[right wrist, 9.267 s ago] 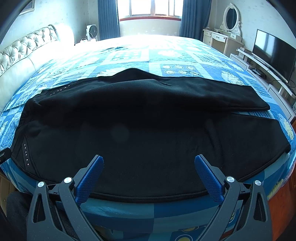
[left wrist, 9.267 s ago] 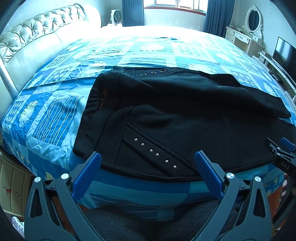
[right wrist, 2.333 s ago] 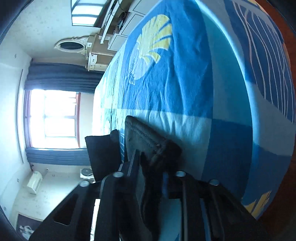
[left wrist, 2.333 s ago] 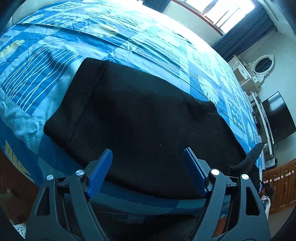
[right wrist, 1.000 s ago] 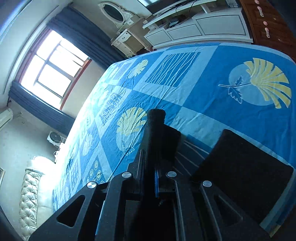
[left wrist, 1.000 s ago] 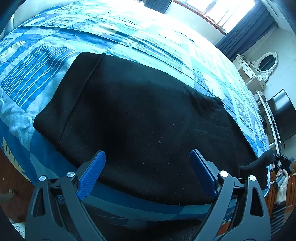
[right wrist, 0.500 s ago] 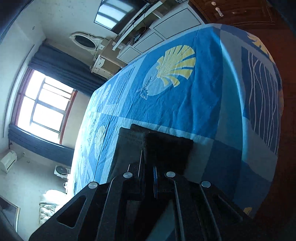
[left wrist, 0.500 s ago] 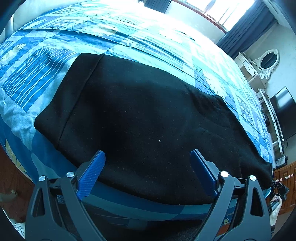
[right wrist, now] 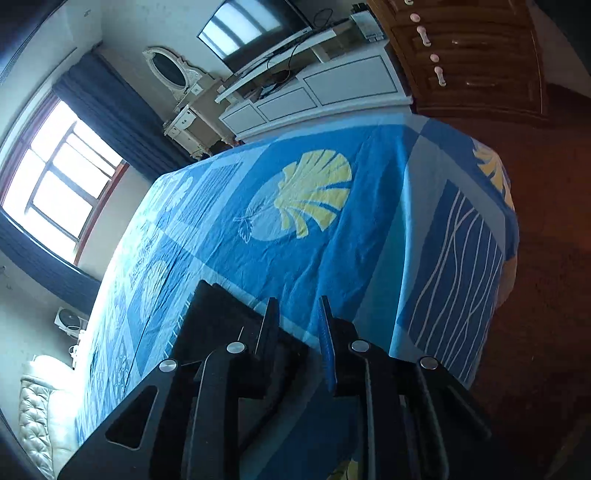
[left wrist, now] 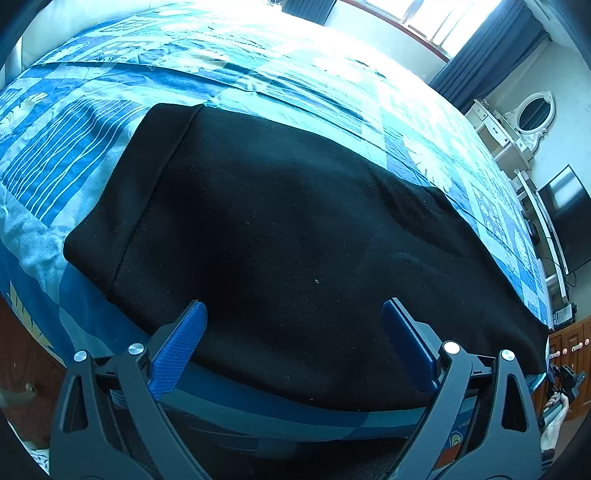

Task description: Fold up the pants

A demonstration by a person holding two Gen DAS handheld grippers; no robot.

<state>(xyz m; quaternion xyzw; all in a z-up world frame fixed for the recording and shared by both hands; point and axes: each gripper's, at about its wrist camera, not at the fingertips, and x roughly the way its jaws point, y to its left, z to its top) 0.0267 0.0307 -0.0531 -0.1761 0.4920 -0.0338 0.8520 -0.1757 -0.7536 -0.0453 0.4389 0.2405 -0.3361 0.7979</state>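
Observation:
The black pants lie folded lengthwise on the blue patterned bedspread, with the waistband at the left. My left gripper is open and empty, hovering over the near edge of the pants. In the right wrist view the leg end of the pants lies flat on the bedspread. My right gripper is partly open with nothing between its fingers, just beside that leg end. The right gripper also shows small at the far right of the left wrist view.
A TV on a white cabinet, a vanity with an oval mirror and a wooden dresser stand past the foot of the bed. A tufted headboard is at the left. Reddish floor surrounds the bed corner.
My right gripper has opened and let go of the leg end, which now lies flat on the bed. The left gripper has barely moved.

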